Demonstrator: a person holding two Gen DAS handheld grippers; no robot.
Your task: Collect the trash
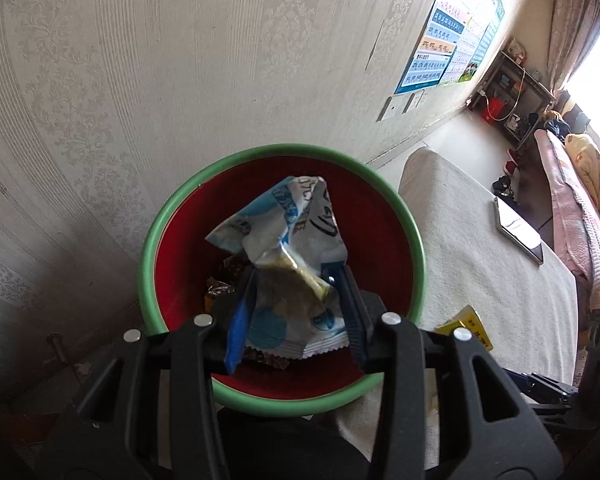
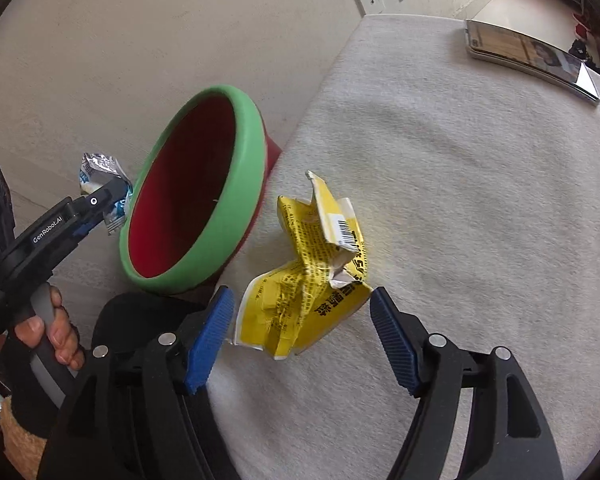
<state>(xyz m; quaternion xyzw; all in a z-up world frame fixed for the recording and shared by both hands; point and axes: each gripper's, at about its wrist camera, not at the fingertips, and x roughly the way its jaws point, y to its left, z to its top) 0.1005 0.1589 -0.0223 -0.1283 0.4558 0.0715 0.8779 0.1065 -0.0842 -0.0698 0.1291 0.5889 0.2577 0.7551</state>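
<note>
Wrapper [image 1: 284, 256], white and blue, sits clamped in your left gripper [image 1: 296, 292], directly above the red bin [image 1: 380, 240] with its green rim; older scraps lie at the bottom.

Your right gripper [image 2: 300, 320] gapes wide, fingertips flanking the crumpled yellow packet [image 2: 304, 272] lying on the table [image 2: 480, 200] near its bin-side edge, just ahead.

Black tongs [image 2: 302, 334], blue ribbed pads [image 2: 392, 344] (silver rivets), bare hand [image 2: 56, 330]
</note>
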